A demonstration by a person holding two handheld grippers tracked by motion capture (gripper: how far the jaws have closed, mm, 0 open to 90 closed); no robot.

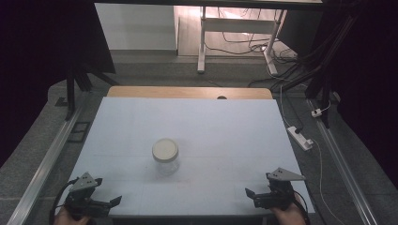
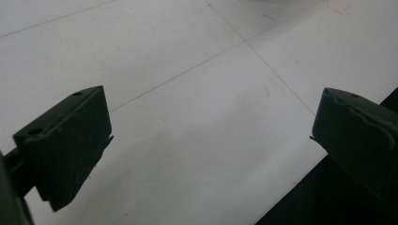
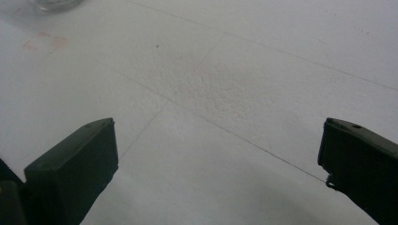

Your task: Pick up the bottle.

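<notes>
White tabletop (image 1: 197,122), faintly lined into panels, with a bare wooden strip along the far edge. On it, a clear jar (image 1: 165,157) with a pale lid, upright, slightly left of centre, nearer the near edge.

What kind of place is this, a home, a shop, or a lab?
Most likely a lab or recording workspace. A white-covered table holds a single lidded jar, metal rails run along both sides, and loose cables and a power strip lie on the grey floor behind.
</notes>
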